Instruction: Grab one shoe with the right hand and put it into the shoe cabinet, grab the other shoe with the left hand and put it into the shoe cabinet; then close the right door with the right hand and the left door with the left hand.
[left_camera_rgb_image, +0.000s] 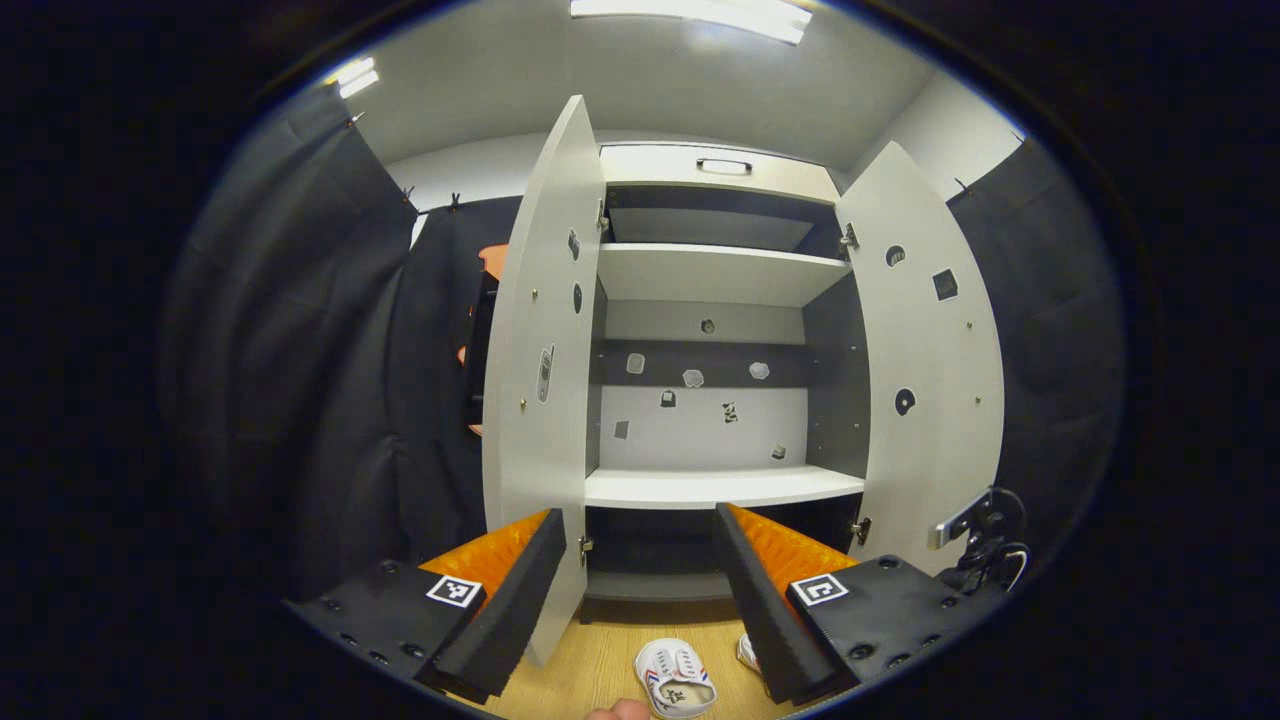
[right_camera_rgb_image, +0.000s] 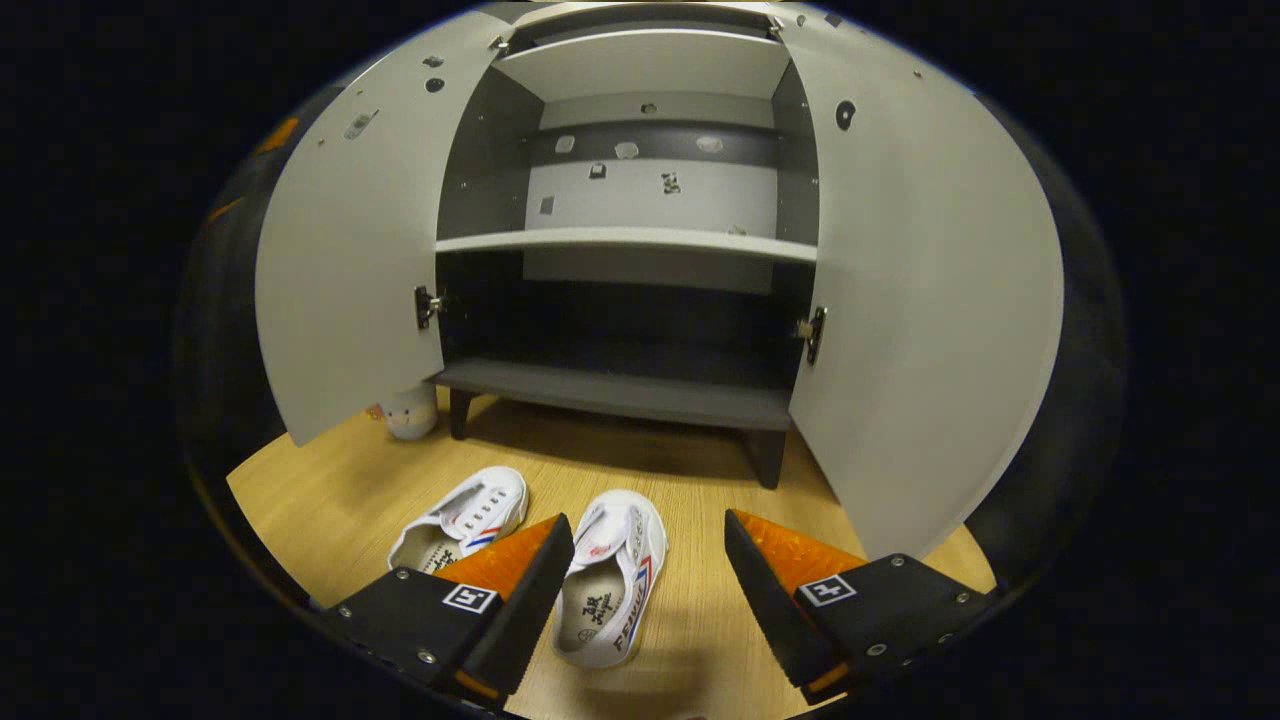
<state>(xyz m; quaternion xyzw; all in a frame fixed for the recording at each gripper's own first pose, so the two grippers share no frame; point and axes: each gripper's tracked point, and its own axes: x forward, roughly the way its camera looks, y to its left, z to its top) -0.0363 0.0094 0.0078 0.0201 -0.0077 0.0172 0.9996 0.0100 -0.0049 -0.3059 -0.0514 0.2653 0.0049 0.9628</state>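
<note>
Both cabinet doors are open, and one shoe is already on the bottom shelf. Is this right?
Not quite. Both doors are open, but the bottom shelf holds no shoe: the right gripper view shows both shoes on the floor before the cabinet.

Hidden or cut off:
- Right shoe (left_camera_rgb_image: 747, 652), left gripper view: mostly behind a finger (left_camera_rgb_image: 762, 620).
- Left shoe (right_camera_rgb_image: 460, 516), right gripper view: heel covered by a finger (right_camera_rgb_image: 515, 600).
- Stickers (left_camera_rgb_image: 692, 378) on cabinet back: too small to make out.
- Small pale object (right_camera_rgb_image: 411, 412) under left door (right_camera_rgb_image: 352, 230): unidentifiable.
</note>
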